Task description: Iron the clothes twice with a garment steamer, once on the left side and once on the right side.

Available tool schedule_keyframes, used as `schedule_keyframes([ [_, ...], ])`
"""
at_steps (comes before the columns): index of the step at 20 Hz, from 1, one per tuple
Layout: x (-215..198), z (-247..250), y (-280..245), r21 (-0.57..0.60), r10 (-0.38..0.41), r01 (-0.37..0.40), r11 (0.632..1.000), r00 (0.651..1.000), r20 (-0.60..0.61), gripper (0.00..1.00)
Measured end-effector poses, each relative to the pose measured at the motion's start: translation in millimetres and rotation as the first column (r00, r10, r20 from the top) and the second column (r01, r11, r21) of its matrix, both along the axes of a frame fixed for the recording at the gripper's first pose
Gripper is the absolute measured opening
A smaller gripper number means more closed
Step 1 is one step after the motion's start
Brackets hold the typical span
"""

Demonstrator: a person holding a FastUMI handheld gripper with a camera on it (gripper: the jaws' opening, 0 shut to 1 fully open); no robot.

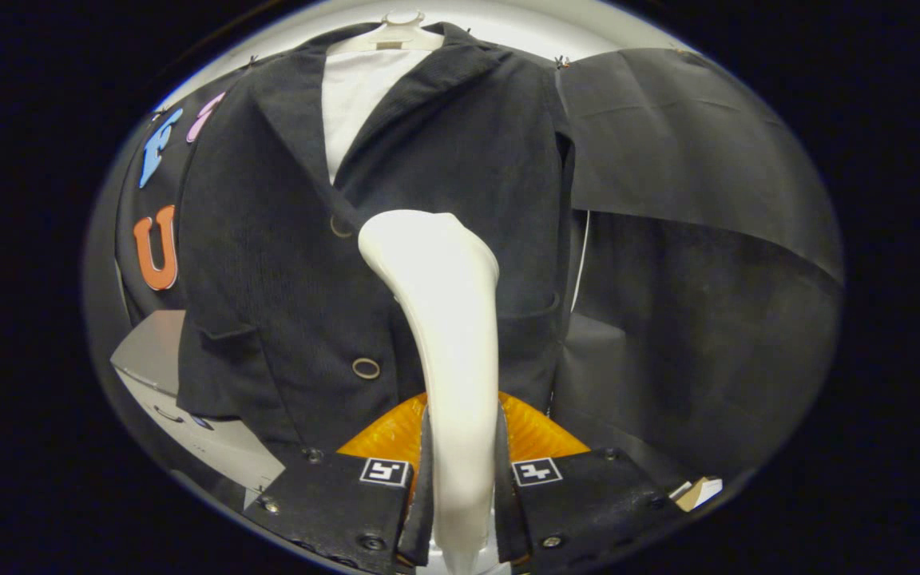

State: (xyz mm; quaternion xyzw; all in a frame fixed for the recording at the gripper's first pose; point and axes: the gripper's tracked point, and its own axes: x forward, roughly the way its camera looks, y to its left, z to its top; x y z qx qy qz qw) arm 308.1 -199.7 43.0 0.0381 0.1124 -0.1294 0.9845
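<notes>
The tool (460, 479) is clamping the steamer (448, 335), both fingers pressing its handle; its head is sitting mid-chest on the hanging jacket (284, 263); how many passes are finished I cannot tell.

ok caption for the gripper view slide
Fingers shut on white steamer, head raised to hanging dark jacket.
</notes>
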Motion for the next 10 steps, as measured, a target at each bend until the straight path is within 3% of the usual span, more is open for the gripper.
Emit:
schedule_keyframes([
  [10, -4.9, -57.8, 2.0, -0.010, -0.015, 0.015, 1.000, 0.998, -0.064, 0.34],
])
